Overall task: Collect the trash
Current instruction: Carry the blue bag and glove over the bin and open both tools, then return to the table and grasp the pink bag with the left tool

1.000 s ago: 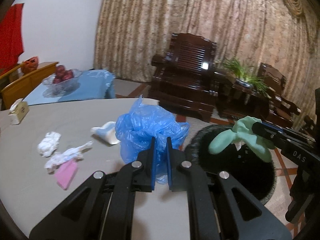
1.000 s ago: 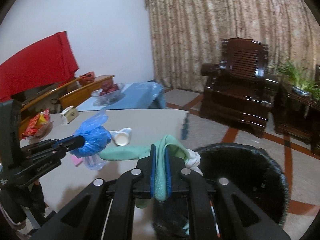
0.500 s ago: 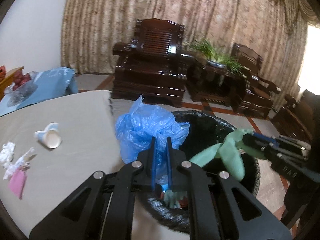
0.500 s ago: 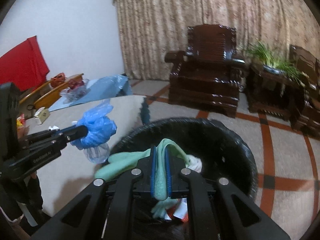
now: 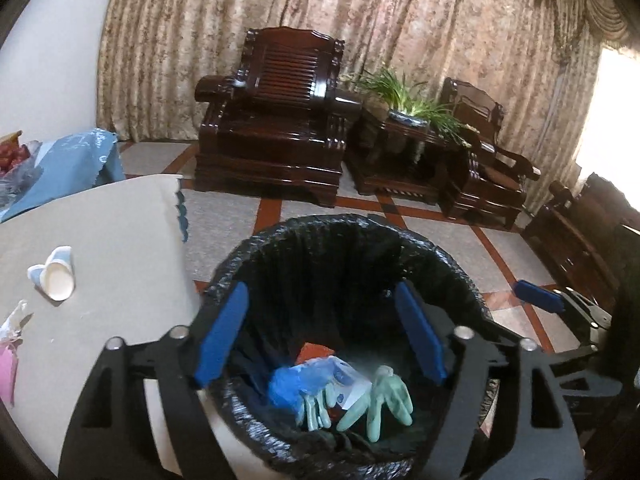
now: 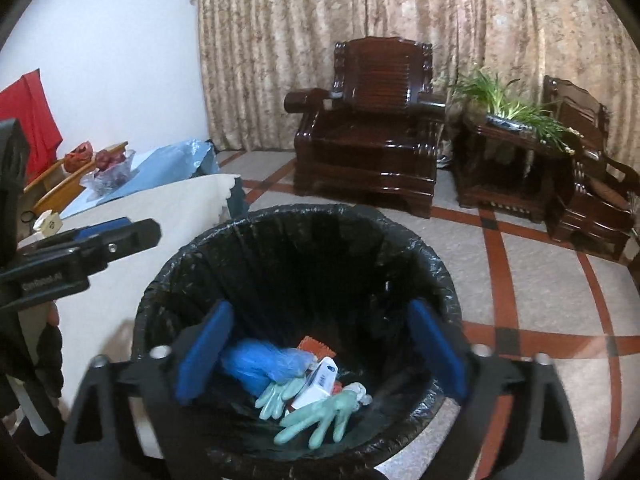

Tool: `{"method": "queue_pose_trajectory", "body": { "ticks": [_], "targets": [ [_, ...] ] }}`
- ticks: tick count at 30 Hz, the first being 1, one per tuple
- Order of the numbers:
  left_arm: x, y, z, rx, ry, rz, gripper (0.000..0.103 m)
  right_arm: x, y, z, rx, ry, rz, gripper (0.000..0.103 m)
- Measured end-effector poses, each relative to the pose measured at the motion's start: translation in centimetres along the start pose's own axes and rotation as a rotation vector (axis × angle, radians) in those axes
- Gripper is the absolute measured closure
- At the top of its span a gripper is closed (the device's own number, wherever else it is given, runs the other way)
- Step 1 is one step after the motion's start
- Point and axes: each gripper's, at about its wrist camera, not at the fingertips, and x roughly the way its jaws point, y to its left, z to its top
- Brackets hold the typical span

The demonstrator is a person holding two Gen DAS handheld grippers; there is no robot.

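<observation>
Both the left gripper (image 5: 320,332) and right gripper (image 6: 320,350) hang with jaws opening, nothing between them, above a black-lined trash bin (image 6: 420,248). Inside lie green gloves (image 6: 320,420) and a blue bag (image 6: 256,364). A paper cup (image 5: 56,276) lies on the table (image 5: 120,232) beyond.

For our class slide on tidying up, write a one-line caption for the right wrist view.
Right gripper, jaws opening and empty, above a black-lined trash bin holding green rubber gloves and a blue plastic bag.

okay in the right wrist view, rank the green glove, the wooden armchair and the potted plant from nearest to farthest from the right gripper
1. Green glove: in the black trash bin, just below the right gripper, whose fingers are opening with nothing between them.
2. Wooden armchair: across the floor, straight ahead by the curtain.
3. Potted plant: on the side table, farther right; close to the armchair in depth.
</observation>
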Motion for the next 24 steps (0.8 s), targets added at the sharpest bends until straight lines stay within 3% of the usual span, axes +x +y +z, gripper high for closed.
{"method": "queue_pose_trajectory", "body": {
  "ticks": [2,5,15,24],
  "targets": [
    [-0.9,0.5,0.2,-0.012,-0.017,0.019,0.016,-0.4,0.2,0.1,0.015,-0.012,0.006,0.006],
    [-2.5,1.5,0.2,-0.024,-0.037,0.051,0.013,-1.0,1.0,0.3,0.018,-0.029,0.021,0.006],
    [-8.1,6.9,0.0,-0.077,-0.101,0.178,0.012,-1.0,7.1,1.8,-0.042,-0.061,0.095,0.006],
    [-12.7,14.0,-1.9,-0.116,-0.124,0.353,0.012,0.8,14.2,2.7,-0.123,-0.067,0.171,0.006]
  ]
}}
